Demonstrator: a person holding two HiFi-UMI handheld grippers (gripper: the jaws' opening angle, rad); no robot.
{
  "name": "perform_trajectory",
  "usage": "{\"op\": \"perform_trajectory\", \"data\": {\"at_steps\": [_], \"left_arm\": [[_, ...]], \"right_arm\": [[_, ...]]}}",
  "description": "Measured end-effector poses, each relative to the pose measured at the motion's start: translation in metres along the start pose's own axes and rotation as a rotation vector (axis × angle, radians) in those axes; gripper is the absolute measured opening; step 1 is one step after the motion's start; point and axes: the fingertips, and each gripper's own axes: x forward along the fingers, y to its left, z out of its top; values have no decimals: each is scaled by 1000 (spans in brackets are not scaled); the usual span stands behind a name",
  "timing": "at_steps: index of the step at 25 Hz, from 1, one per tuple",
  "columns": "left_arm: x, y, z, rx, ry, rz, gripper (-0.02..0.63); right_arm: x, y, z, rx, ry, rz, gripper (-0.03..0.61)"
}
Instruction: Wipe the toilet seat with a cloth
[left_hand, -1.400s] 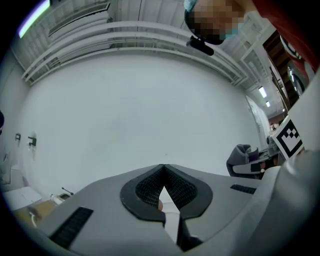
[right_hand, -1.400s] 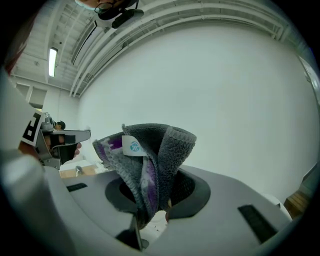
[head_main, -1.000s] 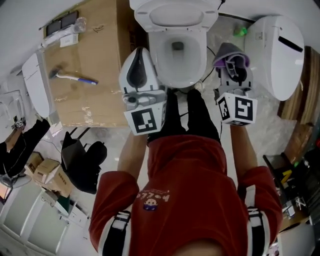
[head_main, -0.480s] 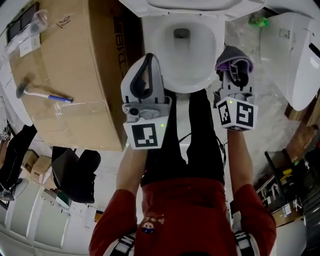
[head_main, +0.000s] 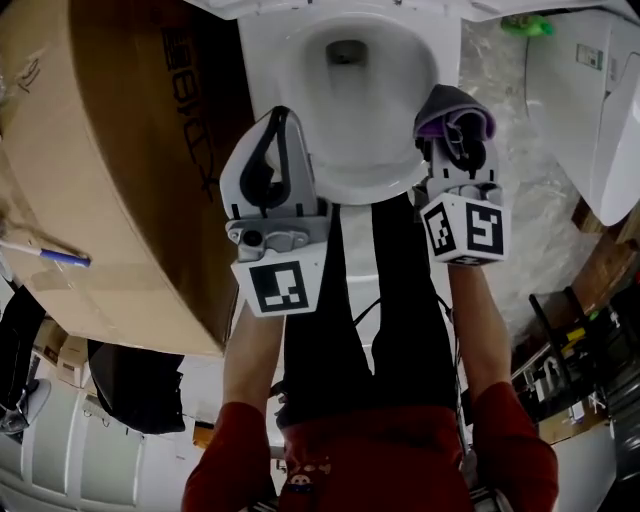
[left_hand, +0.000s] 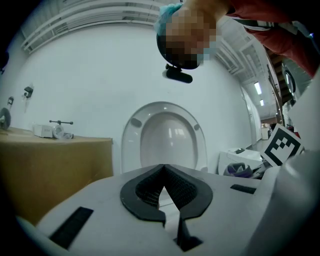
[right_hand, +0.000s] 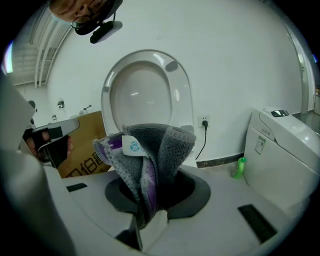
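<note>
Below us the toilet bowl (head_main: 350, 90) lies open, toilet seat (right_hand: 184, 95) raised behind; our left gripper (left_hand: 163, 172) is closed empty, our right gripper (head_main: 458, 135) pinches the bunched cloth (right_hand: 150, 160), which could snag and drop in.

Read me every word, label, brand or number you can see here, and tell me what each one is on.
Nothing reads for certain.
cardboard box: large print on its side, angled and partly cut off, illegible.
tag on the cloth: round blue logo, no legible words.
label on the white unit: too small to read.
Cubes on the left gripper and right gripper: square markers only, no words.
</note>
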Motion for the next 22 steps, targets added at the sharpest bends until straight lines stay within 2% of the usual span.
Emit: {"op": "perform_trajectory", "data": {"at_steps": [4, 10, 18, 22], "left_arm": [[1, 7, -7, -21, 0, 30, 14], [7, 7, -5, -15, -4, 25, 14], [17, 8, 3, -35, -23, 6, 14], [16, 10, 3, -36, -24, 12, 14]], "right_arm": [[10, -6, -3, -13, 16, -5, 75], [44, -24, 11, 1, 17, -5, 75], [118, -53, 20, -114, 83, -11, 75], [136, -70, 31, -108, 97, -40, 79]]}}
